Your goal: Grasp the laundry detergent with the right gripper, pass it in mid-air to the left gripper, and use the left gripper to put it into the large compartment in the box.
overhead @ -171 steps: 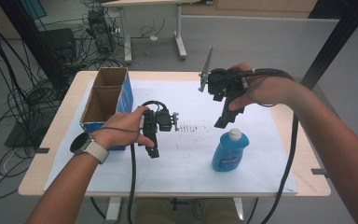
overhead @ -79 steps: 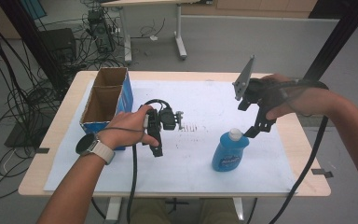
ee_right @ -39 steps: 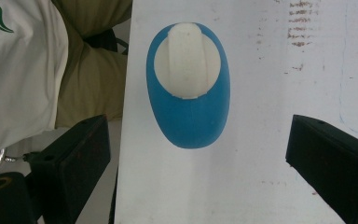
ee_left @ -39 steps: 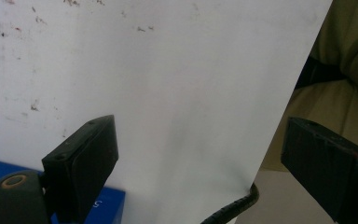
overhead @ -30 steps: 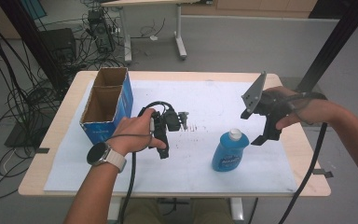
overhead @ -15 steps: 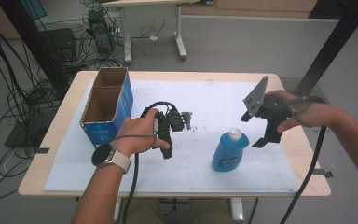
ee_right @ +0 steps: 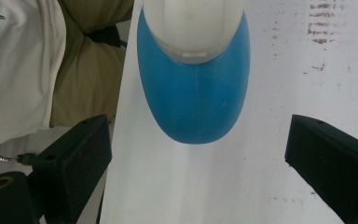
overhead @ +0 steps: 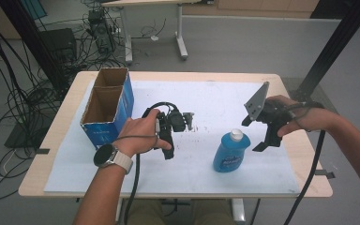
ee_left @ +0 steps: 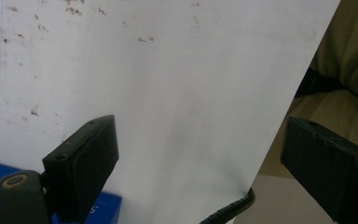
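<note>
Right gripper (overhead: 262, 140) hovering just beside the blue bottle (overhead: 231, 152), grasp not yet made.

The bottle is standing upright on the white sheet (overhead: 201, 176), right of the table's (overhead: 304, 154) middle, well apart from the open cardboard box (overhead: 108, 110) at the left. Judging from this, the reach is nearly done; closing on the bottle, lifting it and carrying it off are all left, with the box the likely goal. In the right gripper view the 2 jaws are standing spread wide on either side of the bottle's body (ee_right: 193, 88), touching nothing. The left gripper (ee_left: 214, 154) is resting low over the sheet near the box, its jaws also spread and holding nothing.
</note>
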`<state>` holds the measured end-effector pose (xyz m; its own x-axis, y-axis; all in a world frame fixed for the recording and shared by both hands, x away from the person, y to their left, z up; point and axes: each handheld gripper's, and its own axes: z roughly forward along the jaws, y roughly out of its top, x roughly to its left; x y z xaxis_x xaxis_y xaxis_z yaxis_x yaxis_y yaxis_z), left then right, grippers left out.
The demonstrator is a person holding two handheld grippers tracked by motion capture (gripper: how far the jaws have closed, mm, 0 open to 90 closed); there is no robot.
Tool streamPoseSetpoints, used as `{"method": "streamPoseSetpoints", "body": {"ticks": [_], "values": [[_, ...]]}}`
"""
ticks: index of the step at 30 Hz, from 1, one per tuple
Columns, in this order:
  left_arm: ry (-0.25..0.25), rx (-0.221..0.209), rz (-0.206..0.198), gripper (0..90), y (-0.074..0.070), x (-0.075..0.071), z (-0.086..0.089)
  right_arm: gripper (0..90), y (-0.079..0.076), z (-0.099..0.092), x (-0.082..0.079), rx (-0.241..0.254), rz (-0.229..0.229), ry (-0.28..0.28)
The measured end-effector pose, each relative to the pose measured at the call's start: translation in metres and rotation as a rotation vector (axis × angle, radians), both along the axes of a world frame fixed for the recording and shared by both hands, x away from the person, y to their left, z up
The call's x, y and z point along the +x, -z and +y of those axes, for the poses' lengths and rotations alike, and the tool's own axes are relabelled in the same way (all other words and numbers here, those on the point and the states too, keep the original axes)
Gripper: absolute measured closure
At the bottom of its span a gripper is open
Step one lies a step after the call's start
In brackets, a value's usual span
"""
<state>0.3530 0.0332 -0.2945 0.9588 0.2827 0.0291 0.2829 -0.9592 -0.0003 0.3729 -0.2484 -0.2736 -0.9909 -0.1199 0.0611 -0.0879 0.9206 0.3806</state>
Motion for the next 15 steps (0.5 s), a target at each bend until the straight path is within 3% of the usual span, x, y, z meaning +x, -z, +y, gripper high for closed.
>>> {"method": "streamPoseSetpoints", "body": {"ticks": [15], "values": [[-0.007,-0.008,-0.005,11.6,0.002,0.001,0.002,7.3,0.014,0.000,0.003,0.041,0.009,-0.016]]}}
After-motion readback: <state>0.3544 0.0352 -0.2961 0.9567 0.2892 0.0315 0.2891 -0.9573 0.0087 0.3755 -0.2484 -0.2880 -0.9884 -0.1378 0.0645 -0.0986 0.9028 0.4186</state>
